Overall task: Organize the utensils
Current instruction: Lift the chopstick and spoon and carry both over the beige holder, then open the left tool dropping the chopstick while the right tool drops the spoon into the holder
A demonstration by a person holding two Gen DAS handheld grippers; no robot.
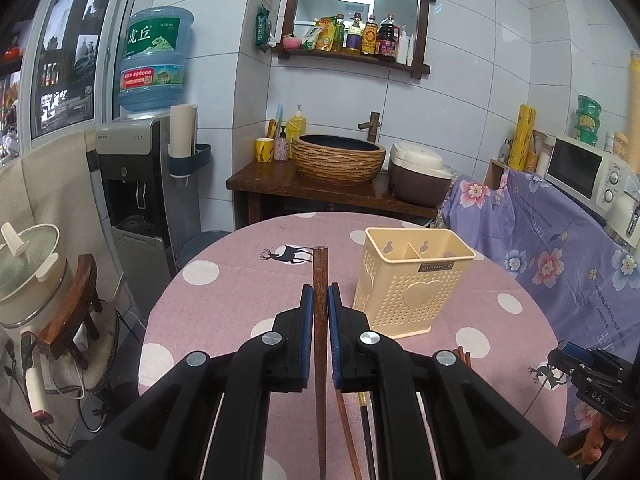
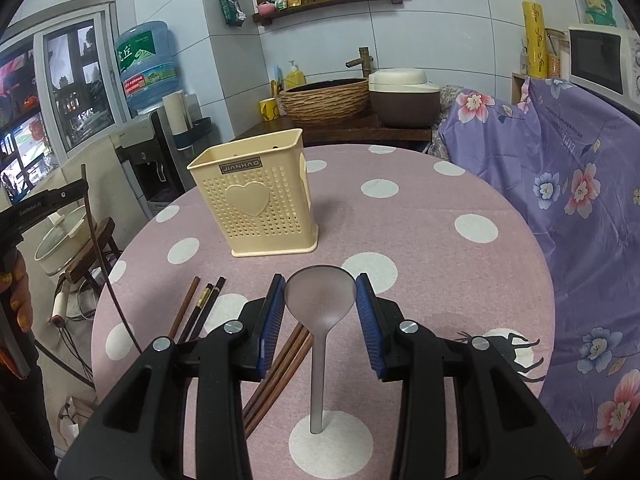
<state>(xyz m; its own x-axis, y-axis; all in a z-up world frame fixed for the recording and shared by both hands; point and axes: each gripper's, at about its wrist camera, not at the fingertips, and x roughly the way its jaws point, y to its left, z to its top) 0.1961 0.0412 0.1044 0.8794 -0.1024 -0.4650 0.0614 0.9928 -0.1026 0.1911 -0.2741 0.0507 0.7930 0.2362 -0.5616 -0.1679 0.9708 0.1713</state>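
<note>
My left gripper [image 1: 320,294] is shut on a brown wooden chopstick [image 1: 320,272], which sticks out past the fingertips above the pink dotted table [image 1: 240,280]. A cream perforated utensil holder [image 1: 412,280] stands just right of it, its two compartments showing nothing inside. My right gripper [image 2: 320,284] is shut on the bowl of a translucent grey spoon [image 2: 320,300], whose handle hangs back toward the camera above the table. The holder [image 2: 256,200] is ahead and to the left. Several chopsticks [image 2: 196,308] lie on the cloth, with more brown ones [image 2: 280,372] under the right gripper.
A purple floral cloth [image 2: 560,160] covers furniture along the table's right side. Behind the table are a wooden counter with a woven basin [image 1: 338,156] and a rice cooker [image 1: 420,176]. A water dispenser [image 1: 136,184] and a pot on a stool [image 1: 28,268] stand to the left.
</note>
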